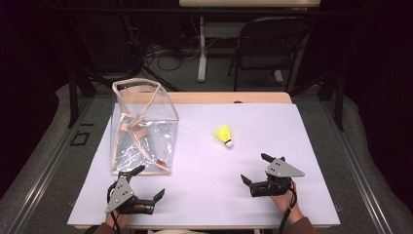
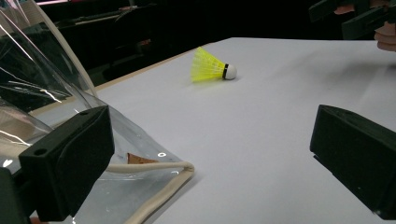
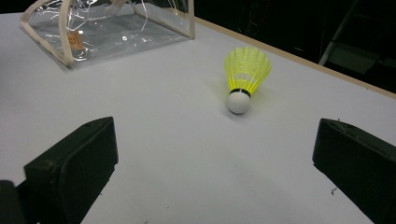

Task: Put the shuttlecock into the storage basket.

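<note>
A yellow shuttlecock (image 1: 224, 135) with a white cork tip lies on its side near the middle of the white table (image 1: 282, 122). A clear plastic bag (image 1: 143, 129) with beige trim stands open at the left. My left gripper (image 1: 151, 181) rests open at the bag's near corner, one jaw beside the trim (image 2: 159, 186). My right gripper (image 1: 253, 167) is open near the front right, holding nothing. In the right gripper view the shuttlecock (image 3: 245, 74) lies ahead between the jaws, cork toward me, with the bag (image 3: 107, 28) beyond at the left. The left gripper view shows the shuttlecock (image 2: 212, 66) farther off.
A wooden strip (image 1: 224, 97) runs along the table's far edge. Behind it stand a dark folding chair (image 1: 270, 44) and a white table leg (image 1: 201, 48) among floor cables. The other gripper (image 2: 355, 14) and its hand appear at the top right of the left gripper view.
</note>
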